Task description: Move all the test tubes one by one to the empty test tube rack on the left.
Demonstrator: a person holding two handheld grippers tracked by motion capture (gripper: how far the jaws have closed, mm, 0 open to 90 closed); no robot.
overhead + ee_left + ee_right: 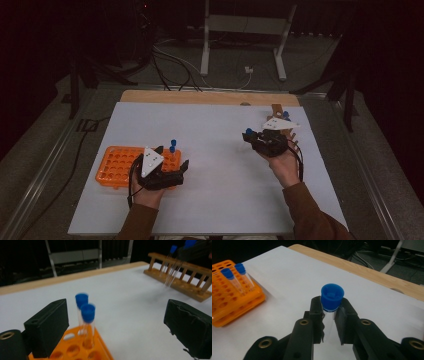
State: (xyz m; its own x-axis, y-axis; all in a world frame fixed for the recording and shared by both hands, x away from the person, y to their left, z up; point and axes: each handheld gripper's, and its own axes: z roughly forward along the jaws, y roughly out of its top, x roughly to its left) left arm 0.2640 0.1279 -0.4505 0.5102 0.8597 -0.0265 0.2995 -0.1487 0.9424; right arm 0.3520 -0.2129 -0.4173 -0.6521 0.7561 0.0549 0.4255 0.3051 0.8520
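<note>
Two capped tubes (85, 315) stand in the orange rack (116, 165) between my left gripper's (172, 167) parted jaws. My right gripper (331, 322) clamps a third tube (332, 298) near the wooden rack (180, 277); tilt risks slippage.

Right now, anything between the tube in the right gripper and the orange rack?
Nothing visible. The right gripper is shut on a blue-capped tube, and only bare white table lies between it and the orange rack. The open left gripper sits at the rack's near-right corner, beside two standing tubes.
</note>
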